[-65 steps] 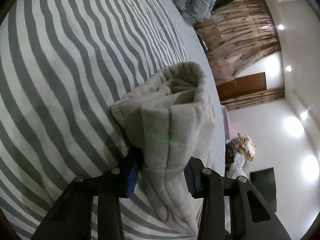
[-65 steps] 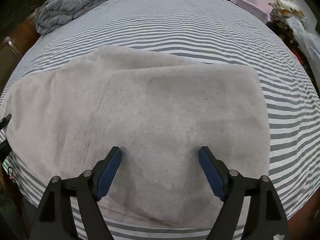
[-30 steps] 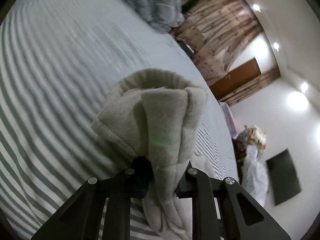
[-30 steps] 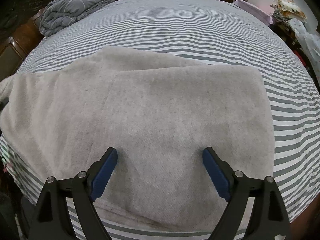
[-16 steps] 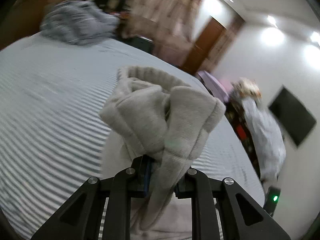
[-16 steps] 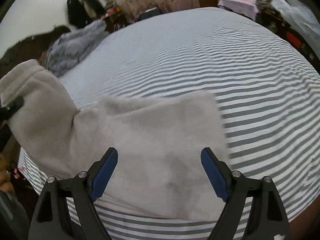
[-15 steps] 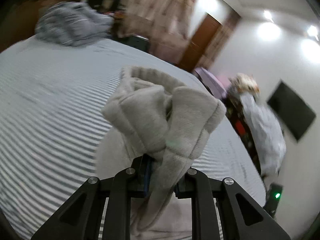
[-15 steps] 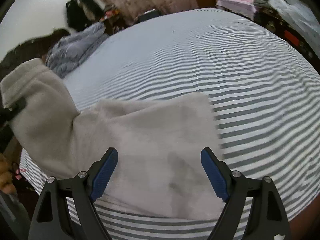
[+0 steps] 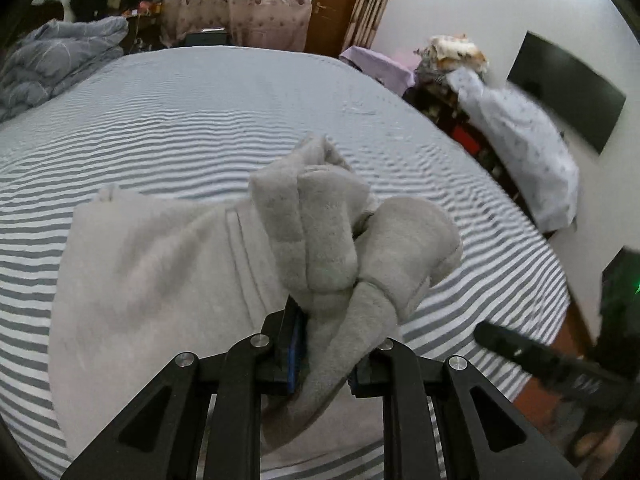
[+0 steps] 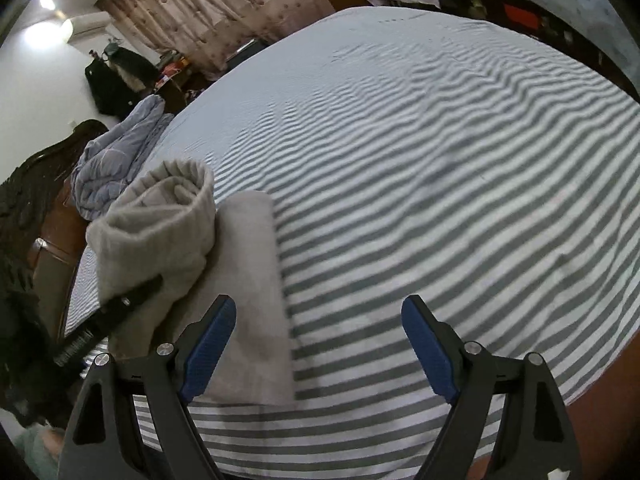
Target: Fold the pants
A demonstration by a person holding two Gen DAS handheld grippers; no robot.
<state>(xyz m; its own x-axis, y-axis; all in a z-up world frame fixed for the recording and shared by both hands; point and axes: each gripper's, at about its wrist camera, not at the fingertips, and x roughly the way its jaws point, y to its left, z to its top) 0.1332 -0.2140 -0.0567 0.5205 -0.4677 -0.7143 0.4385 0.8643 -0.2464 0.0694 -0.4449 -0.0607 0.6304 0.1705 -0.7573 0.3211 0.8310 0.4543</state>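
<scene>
Light grey fleece pants lie folded on the striped bed near its front edge. My left gripper is shut on a bunched end of the pants, held up over the flat part. In the right wrist view that lifted bundle of pants hangs at the left, pinched by the left gripper's black finger, above the flat layer. My right gripper stands open over the striped sheet just right of the pants' edge, with nothing between its blue pads.
The grey-and-white striped bed sheet stretches far behind and to the right. A crumpled blue-grey duvet lies at the far left by the dark headboard. Cluttered furniture and a wall screen stand right of the bed.
My left gripper has swung the held end of the pants across over the flat part. The right gripper has slid right, off the pants, and now hovers over bare sheet.
</scene>
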